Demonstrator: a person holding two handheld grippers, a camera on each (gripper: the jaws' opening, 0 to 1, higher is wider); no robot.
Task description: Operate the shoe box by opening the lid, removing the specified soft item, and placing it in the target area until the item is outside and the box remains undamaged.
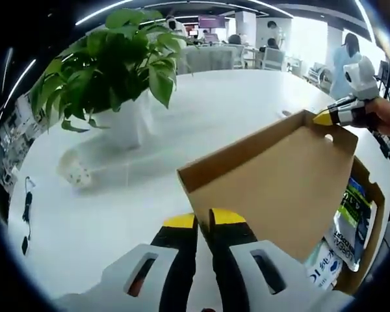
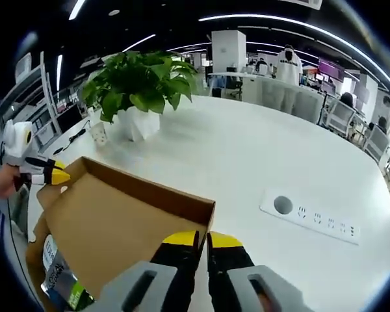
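Big open office with a dark ceiling and long strip lights (image 2: 273,19). The white table (image 2: 260,156) holds a leafy potted plant (image 1: 117,58) and a built-in socket panel (image 2: 312,218). Desks, chairs (image 2: 341,117) and people stand further back.

Each gripper (image 1: 203,222) (image 2: 201,242) has black jaws capped with yellow tips and pale grey slotted housings.

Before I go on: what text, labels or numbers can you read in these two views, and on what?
Nothing fully legible.
White and green printed packets in the brown cardboard shoe box: blue and green print, too blurred.
White power strip on the white table: small dark marks, too small.
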